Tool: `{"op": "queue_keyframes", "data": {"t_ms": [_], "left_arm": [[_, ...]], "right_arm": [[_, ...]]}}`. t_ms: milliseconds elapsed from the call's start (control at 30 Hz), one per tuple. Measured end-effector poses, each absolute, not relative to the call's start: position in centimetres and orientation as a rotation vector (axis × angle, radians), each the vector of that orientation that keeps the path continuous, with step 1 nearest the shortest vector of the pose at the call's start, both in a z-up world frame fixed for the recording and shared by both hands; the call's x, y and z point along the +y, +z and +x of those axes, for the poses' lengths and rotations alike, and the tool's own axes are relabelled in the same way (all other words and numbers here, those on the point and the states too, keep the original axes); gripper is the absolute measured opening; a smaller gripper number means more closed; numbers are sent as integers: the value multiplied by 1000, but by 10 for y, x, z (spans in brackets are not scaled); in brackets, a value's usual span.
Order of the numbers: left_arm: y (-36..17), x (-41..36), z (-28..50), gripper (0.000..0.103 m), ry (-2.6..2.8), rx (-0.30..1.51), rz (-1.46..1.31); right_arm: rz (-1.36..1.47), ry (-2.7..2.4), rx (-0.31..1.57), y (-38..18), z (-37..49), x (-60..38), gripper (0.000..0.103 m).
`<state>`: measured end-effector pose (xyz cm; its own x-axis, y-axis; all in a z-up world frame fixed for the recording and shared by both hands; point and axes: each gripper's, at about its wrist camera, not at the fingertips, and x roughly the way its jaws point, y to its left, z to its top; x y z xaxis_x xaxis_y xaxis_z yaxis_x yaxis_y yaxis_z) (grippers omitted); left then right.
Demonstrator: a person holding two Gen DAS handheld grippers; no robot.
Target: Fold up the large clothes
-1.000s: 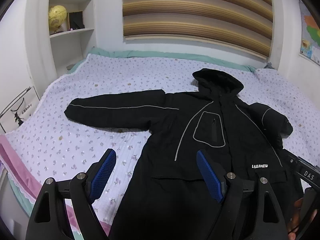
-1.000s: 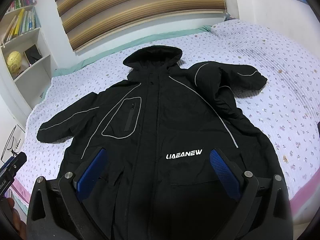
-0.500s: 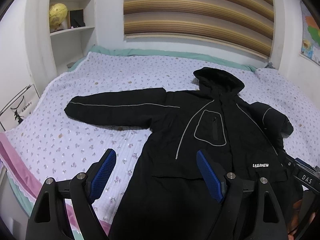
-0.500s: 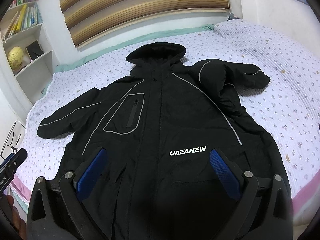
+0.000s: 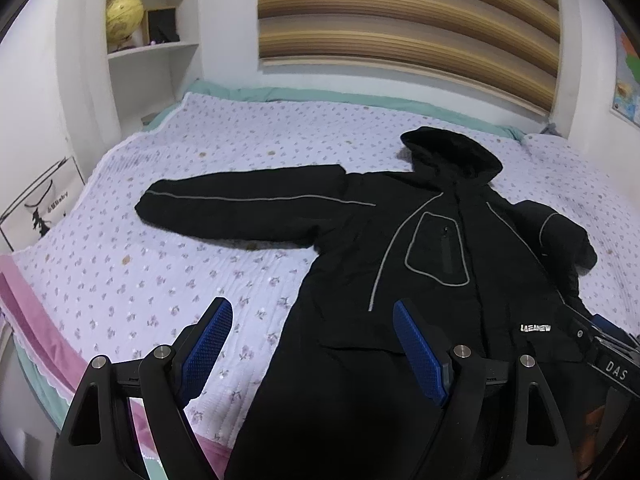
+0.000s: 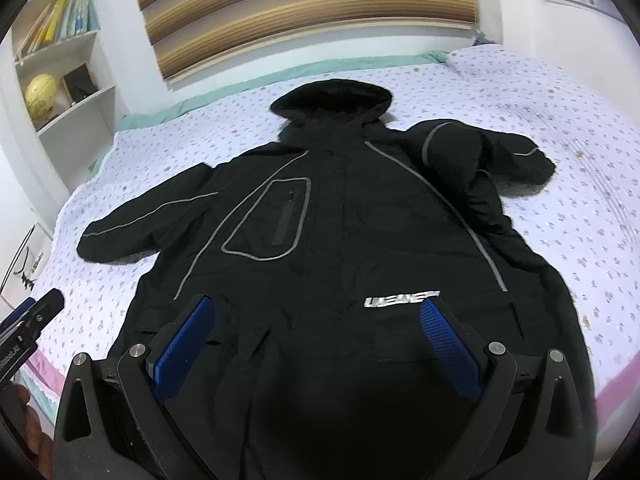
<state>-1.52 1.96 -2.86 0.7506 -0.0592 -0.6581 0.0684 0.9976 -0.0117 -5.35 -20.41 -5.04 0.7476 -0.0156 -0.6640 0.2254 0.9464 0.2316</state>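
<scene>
A large black hooded jacket point(image 5: 440, 248) with grey piping and a white logo lies front up on the bed; it also shows in the right wrist view point(image 6: 340, 232). Its left sleeve point(image 5: 240, 208) stretches out flat. Its right sleeve point(image 6: 480, 160) is bent and bunched. My left gripper point(image 5: 312, 344) is open and empty above the jacket's lower left edge. My right gripper point(image 6: 316, 340) is open and empty above the jacket's lower front. The right gripper's body shows at the left view's right edge point(image 5: 612, 364).
The bed point(image 5: 160, 280) has a lilac flowered quilt with a pink edge point(image 5: 32, 312). White shelves with a yellow globe point(image 5: 124, 16) stand at the far left. A striped blind point(image 5: 400, 20) hangs on the back wall.
Both grippers have moved slightly, and the views have shifted a little over the jacket. The jacket has not moved. Both grippers stay open.
</scene>
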Motion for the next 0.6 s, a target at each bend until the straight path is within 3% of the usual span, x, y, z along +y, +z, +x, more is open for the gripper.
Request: {"op": "queue_keyframes", "data": {"t_ms": [333,600], "left_arm": [[-46,46,2,83,-66,743,-13],[-48,133,66,83,-34,716,-55]], "right_arm": [[232,-38,708,-42,-12,-154,103],[15,-153,547,-74,51,-131,103]]}}
